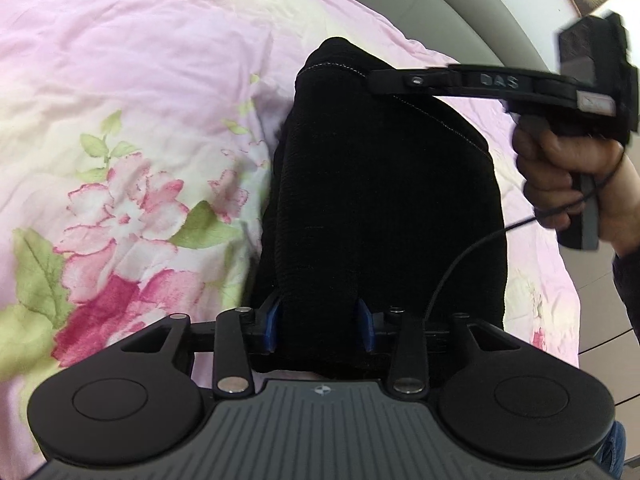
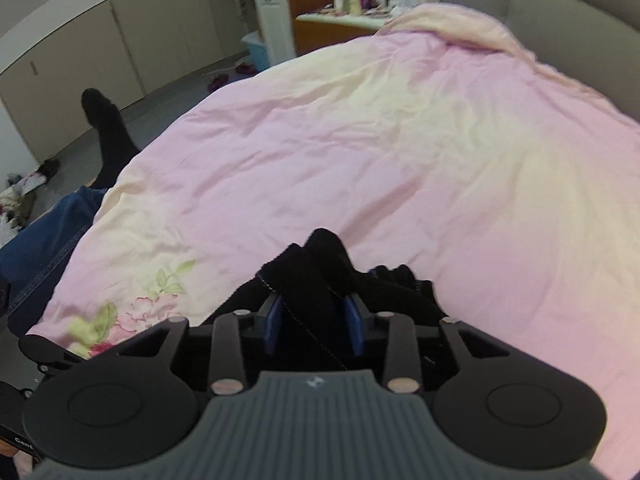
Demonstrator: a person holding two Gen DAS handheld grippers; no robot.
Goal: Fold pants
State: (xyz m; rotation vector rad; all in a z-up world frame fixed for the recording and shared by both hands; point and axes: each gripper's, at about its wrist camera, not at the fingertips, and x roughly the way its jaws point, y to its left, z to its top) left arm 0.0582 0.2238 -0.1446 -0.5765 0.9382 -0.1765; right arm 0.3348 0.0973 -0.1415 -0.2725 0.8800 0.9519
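Observation:
The black pants [image 1: 384, 200] stretch between both grippers above a pink floral quilt [image 1: 120, 100]. My left gripper [image 1: 320, 328] is shut on the near end of the pants, with blue pads on either side of the cloth. In the left wrist view the right gripper [image 1: 380, 80] comes in from the right, held by a hand [image 1: 560, 176], and pinches the far hem. In the right wrist view my right gripper [image 2: 314, 326] is shut on a bunched black fold of the pants [image 2: 320, 264].
The quilt [image 2: 380, 140] covers the whole bed. A padded headboard [image 2: 560, 12] stands at the back right. The person's jeans leg [image 2: 44, 240] and black sock [image 2: 108, 128] lie left of the bed. Cabinets [image 2: 100, 48] and a cluttered table [image 2: 352, 16] stand beyond.

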